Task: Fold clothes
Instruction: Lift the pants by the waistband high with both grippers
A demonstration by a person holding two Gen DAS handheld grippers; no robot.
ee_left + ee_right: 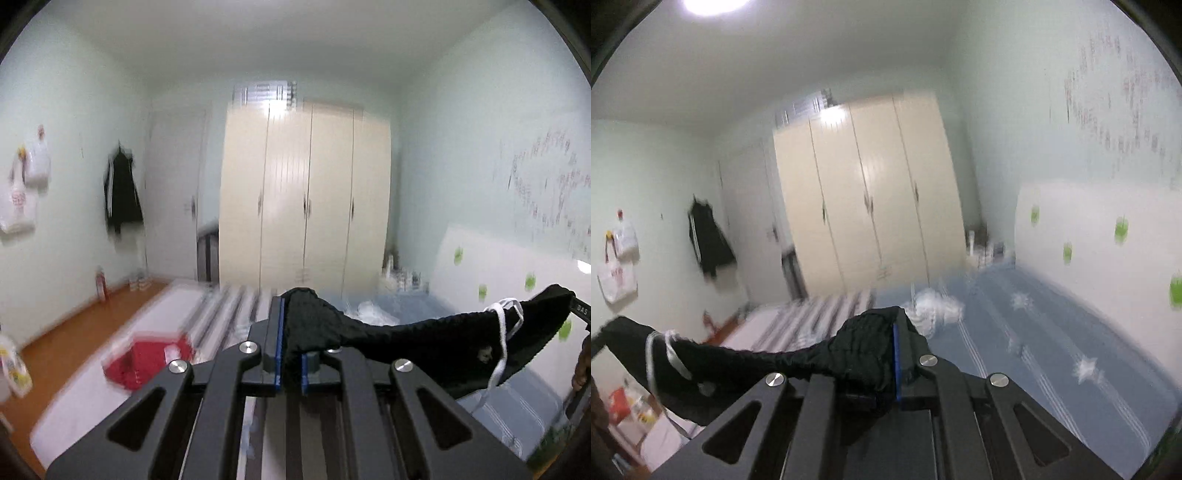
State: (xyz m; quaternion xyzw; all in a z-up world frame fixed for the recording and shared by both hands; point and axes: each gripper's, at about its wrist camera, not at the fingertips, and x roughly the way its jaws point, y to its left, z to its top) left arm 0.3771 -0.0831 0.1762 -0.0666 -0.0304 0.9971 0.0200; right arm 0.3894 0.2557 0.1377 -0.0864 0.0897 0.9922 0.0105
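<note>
A black garment with a white drawstring (502,332) hangs stretched in the air between both grippers, above the bed. My left gripper (291,332) is shut on one end of the black garment (406,339); the cloth runs off to the right, to the other gripper at the frame edge. My right gripper (886,354) is shut on the other end of the garment (738,362), which runs left with the drawstring (665,350) looped near the far end. Both views are motion-blurred.
Below lies a bed with a blue starred sheet (1052,350) and a striped cover (229,310). A red garment (147,358) and white crumpled cloth (934,306) lie on it. A cream wardrobe (306,199) stands ahead; a white headboard (1089,240) at right.
</note>
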